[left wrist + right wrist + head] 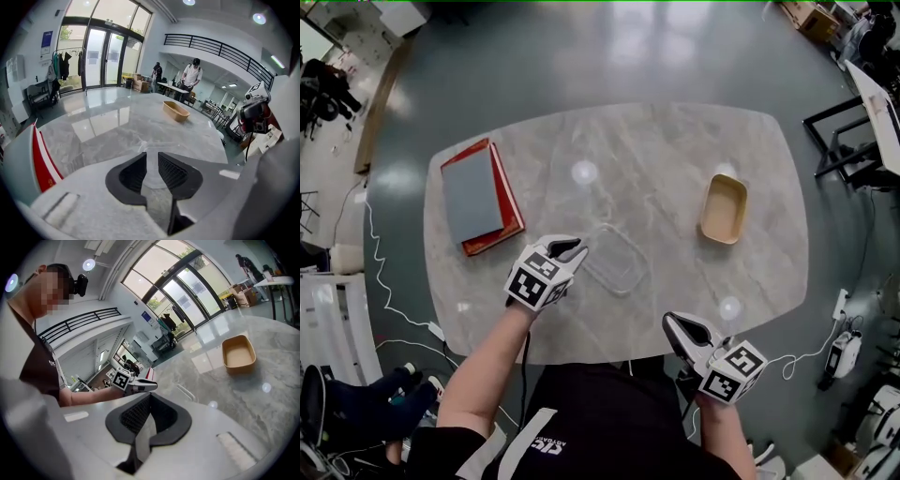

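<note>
White left gripper (570,249), right gripper (677,325), black ribbed jaws, marker cubes (534,281), black shirt (609,422)

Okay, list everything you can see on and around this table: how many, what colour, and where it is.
table: one, grey-beige marble, middle of the head view.
red book: one, red, table's left part, under the grey book.
grey book: one, grey, lying on the red book.
clear container: one, transparent, mid-table, beside the left gripper's tips.
tan tray: one, tan, empty, table's right part.
white cable: one, white, on the floor left of the table.
left gripper: one, white with black jaws, jaws narrowly apart.
right gripper: one, white with black jaws, jaws together on nothing, at the table's near edge.
</note>
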The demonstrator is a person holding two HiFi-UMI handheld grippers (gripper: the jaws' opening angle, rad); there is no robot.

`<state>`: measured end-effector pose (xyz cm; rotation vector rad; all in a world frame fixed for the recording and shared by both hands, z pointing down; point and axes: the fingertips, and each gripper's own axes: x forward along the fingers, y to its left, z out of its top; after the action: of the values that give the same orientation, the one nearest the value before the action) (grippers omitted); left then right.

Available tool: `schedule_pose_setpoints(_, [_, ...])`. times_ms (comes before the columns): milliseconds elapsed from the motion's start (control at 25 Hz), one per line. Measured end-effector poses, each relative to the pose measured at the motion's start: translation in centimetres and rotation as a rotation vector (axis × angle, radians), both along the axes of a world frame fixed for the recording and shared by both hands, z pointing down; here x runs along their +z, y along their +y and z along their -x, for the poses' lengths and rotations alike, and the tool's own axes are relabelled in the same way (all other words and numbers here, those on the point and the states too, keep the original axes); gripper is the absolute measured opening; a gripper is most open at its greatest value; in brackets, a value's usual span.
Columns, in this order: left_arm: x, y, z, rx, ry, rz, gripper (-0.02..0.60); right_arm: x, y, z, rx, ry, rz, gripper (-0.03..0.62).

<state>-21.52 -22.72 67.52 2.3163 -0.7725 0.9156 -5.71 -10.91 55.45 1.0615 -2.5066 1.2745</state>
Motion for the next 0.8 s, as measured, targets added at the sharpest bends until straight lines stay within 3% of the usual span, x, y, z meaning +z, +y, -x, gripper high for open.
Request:
schedule_pose_setpoints(240, [2.8, -0.9, -0.6, 0.046, -0.065, 0.016, 0.1, 0.7, 0.0, -0.7, 0.009, 0.003, 0.016, 0.002])
schedule_pose_setpoints(800, [6.7, -1.9, -1.4, 0.063, -0.136, 0.11, 0.101, 0.4, -0.1, -3.4, 0.057, 0.025, 0.026, 0.002])
